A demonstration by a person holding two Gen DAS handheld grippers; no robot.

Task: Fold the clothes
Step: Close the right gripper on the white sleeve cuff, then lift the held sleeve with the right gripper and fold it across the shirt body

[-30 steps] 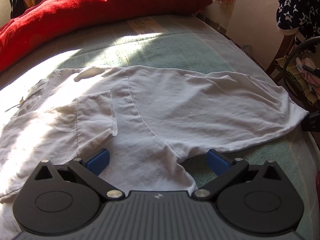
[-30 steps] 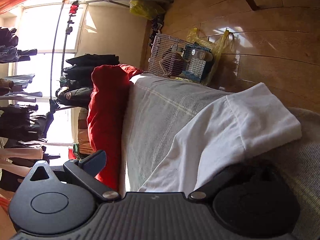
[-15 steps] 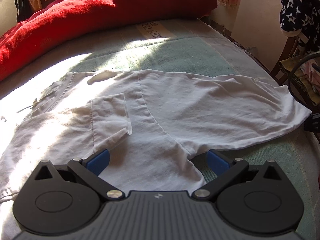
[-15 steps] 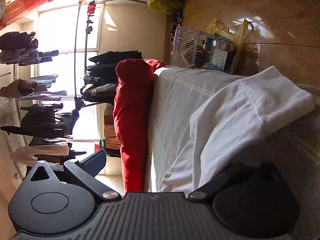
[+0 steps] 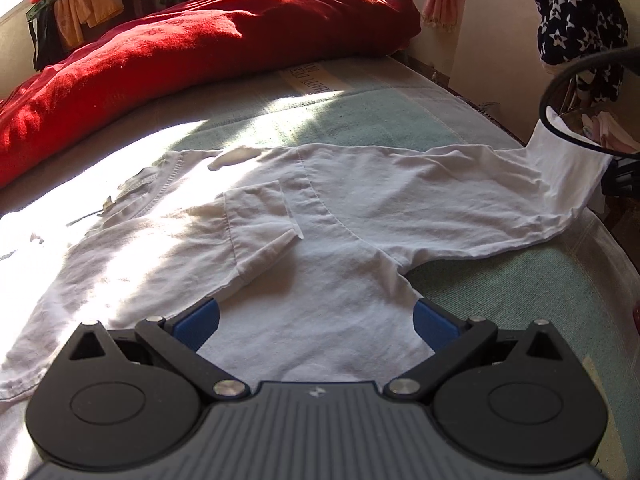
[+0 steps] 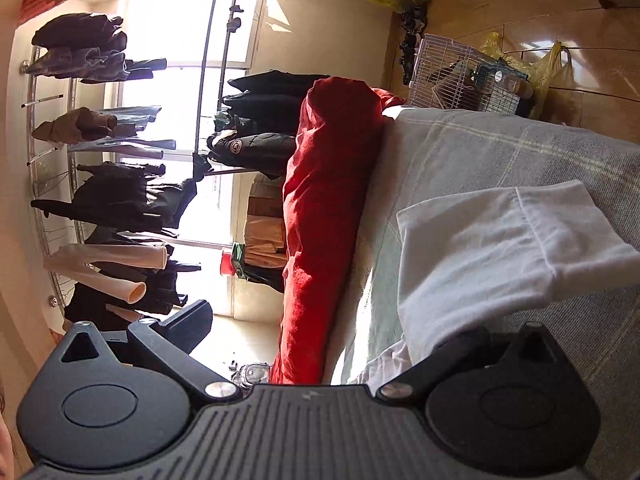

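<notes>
**A:** What's around you?

**B:** A bedroom. I'm working on a bed [image 5: 400,120] under a pale green-grey cover with sun patches across it. A long red duvet [image 5: 200,48] is bunched along its far side. In my right wrist view, which is turned on its side, there's a bright window with a clothes rack [image 6: 116,184] of dark garments, and a wire cage [image 6: 464,80] on the wooden floor past the bed's end.

**A:** And the clothing?

**B:** A white T-shirt [image 5: 320,216] lies spread on the bed, just ahead of my left gripper [image 5: 316,320]. One sleeve is folded in over the body, left of centre. The other sleeve [image 5: 560,168] stretches to the right edge of the bed, its end lifted off the cover.

**A:** What's lifting it?

**B:** My right gripper [image 6: 328,336] is there. The sleeve [image 6: 500,256] drapes over its right finger, hiding the tip. The left finger stands well clear of the cloth, so the jaws are spread wide; I can't tell whether anything is pinched.

**A:** The left one?

**B:** Wide open too, holding nothing. Its blue pads [image 5: 196,320] sit low over the shirt's near part, one over the cloth, the other just beside the underarm edge.
</notes>
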